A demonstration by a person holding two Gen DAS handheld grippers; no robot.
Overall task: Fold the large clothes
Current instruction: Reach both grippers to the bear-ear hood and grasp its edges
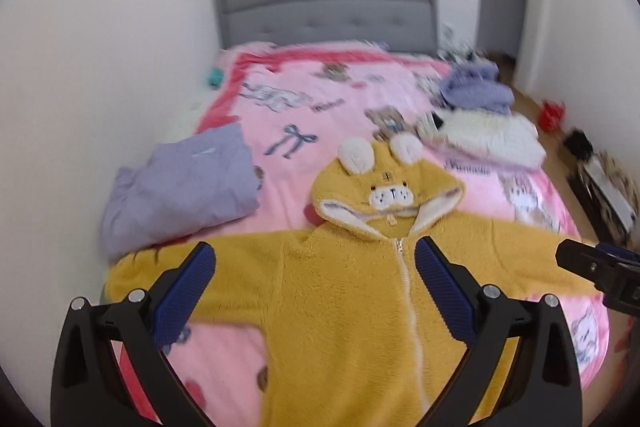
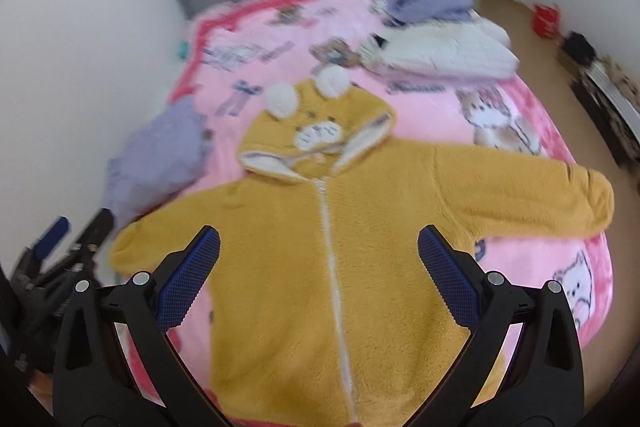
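1. Fleece onesie point(image 1: 344, 291), mustard yellow with a white front zip point(image 1: 408, 291), is lying face up and spread flat on the pink blanket point(image 1: 320, 123) at the near end of the bed, sleeves stretched out to both sides and the eared hood point(image 1: 384, 187) pointing toward the grey headboard point(image 1: 324, 11).

2. Both grippers are hovering over the torso with nothing in them: the left gripper point(image 1: 316, 287) is showing its blue pads point(image 1: 184, 291) spread wide apart, and the right gripper point(image 2: 320, 275) is likewise standing with its pads point(image 2: 448, 275) well apart, straddling the zip.

3. I am judging the fabric to be thick, plush and limp; it is likely gripping well between the textured pads but bunching and sagging when lifted, so a pinch should be taking a good fold of pile, not a thin edge.

4. The sensible holds are looking like the rounded cuff of the right sleeve point(image 2: 592, 203) and the cuff of the left sleeve point(image 1: 132, 275), each to be carried in across the chest.

5. A lavender folded garment point(image 1: 180, 187) is sitting just beside the left sleeve, and a white garment point(image 1: 488, 139) with a purple one point(image 1: 476, 87) is resting farther up on the right; a dragged sleeve could be catching the lavender pile.

6. Both views are blurring slightly, so fine seams are not readable.
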